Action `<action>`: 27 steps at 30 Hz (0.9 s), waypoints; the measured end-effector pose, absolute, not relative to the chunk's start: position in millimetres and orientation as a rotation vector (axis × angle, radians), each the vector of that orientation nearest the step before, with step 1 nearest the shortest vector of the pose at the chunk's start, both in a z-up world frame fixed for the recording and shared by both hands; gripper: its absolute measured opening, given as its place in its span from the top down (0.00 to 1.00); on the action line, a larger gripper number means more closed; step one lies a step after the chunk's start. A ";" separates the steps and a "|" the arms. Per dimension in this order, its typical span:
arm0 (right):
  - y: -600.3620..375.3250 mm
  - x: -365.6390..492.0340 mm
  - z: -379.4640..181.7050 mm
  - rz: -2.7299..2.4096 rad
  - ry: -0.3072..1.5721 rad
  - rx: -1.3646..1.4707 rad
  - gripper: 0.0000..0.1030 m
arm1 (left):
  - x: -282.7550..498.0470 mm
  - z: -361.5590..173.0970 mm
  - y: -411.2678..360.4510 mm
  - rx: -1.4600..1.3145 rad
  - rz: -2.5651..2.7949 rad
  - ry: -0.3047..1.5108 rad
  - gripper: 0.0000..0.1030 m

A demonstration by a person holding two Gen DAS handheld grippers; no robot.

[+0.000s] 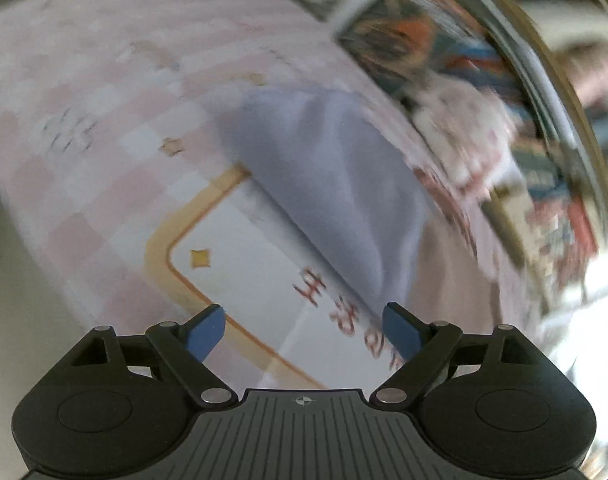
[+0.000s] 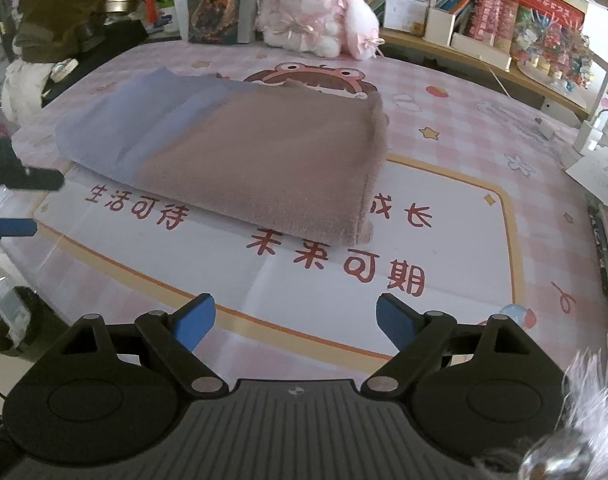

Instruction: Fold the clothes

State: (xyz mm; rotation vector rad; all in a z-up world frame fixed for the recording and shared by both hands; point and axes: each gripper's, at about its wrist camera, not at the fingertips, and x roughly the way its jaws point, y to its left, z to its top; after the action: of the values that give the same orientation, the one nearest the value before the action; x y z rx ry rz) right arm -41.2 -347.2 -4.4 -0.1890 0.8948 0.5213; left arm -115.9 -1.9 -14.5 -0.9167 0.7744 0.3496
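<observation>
Your right tool (image 2: 295,322) hangs over the near edge of the table (image 2: 464,136), jaws spread, nothing between them. The folded cloth (image 2: 240,152), brown with a lilac end, lies flat mid-table on the printed cover, well beyond the fingertips. Your left tool (image 1: 304,330), jaws likewise spread and empty, points at the cloth's lilac end; that view is blurred. A plush rabbit (image 2: 318,14) sits at the far edge.

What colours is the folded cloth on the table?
The folded cloth is brownish-pink with a light blue-lilac end, clearest in the right wrist view.
</observation>
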 end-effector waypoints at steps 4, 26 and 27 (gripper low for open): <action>-340.6 -39.7 -3.3 0.496 0.903 -0.182 0.15 | -110.3 -20.5 16.2 -1.024 0.368 0.738 0.17; -376.9 48.1 -24.1 0.195 1.007 0.324 0.65 | -54.9 -51.1 85.4 -1.303 0.427 0.607 0.74; -373.7 51.2 -27.5 0.205 1.018 0.326 0.71 | -53.6 -53.4 87.5 -1.305 0.421 0.615 0.80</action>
State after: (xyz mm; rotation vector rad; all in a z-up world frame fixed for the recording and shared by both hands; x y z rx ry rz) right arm 51.2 -373.7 -27.5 0.3264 1.0178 0.2053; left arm -53.6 87.5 -53.4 -1.3050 0.6149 0.4208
